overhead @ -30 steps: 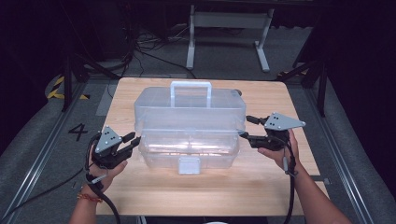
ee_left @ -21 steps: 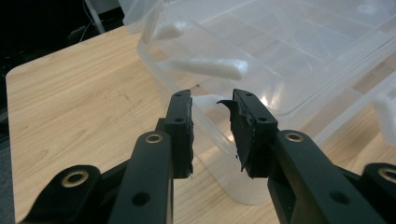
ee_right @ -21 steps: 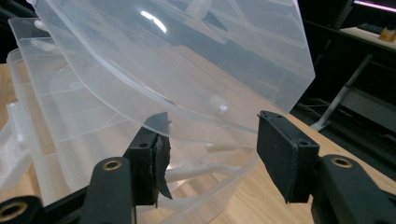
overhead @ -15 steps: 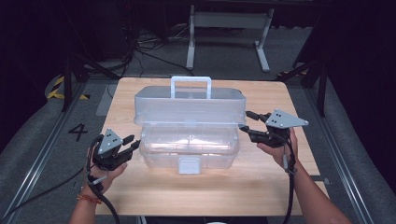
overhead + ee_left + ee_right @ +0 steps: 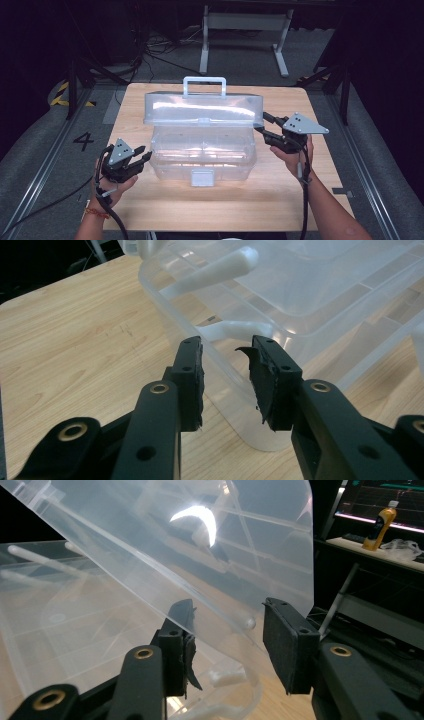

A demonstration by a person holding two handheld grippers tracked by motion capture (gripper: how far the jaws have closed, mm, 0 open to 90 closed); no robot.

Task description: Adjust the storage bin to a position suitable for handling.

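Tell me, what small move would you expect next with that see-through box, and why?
Probably the right gripper keeps tipping the lid up and back toward the handle side. The lid of the clear plastic box stands only half raised, its corner lies between the open jaws, and the left gripper waits open beside the box's wall, seemingly ready to steady it.

A light wooden table [image 5: 150, 210] with rounded corners carries a clear plastic storage box [image 5: 202, 157] near its middle, apparently resting flat on it.
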